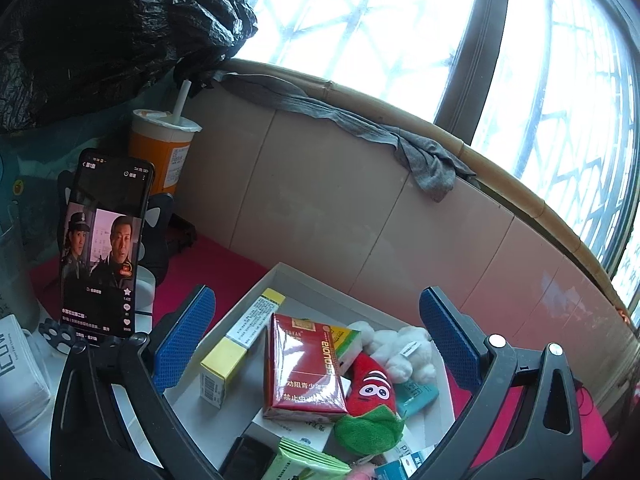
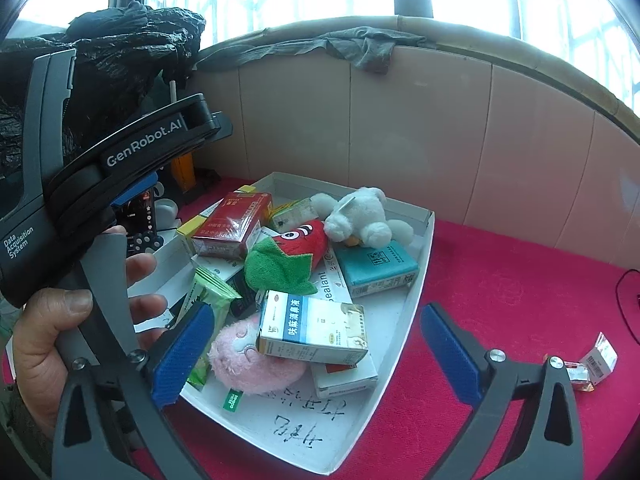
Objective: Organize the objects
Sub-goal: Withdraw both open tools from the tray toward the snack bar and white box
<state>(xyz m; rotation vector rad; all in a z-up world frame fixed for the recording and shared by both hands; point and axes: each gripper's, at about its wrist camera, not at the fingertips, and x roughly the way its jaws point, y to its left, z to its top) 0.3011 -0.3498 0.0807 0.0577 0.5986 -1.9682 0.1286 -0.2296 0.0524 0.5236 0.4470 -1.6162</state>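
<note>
Bright barred windows and a tiled ledge back the red-covered desk (image 2: 500, 280), where your white tray (image 2: 424, 248) sits heaped with boxes and soft toys. Your left tool (image 1: 316, 344) and right tool (image 2: 320, 352) both stand wide, gripping nothing, above the pile. A red carton (image 1: 304, 368) lies atop the heap beside a strawberry plush (image 2: 296, 252); one small packet (image 2: 598, 360) lies apart on the cloth.
</note>
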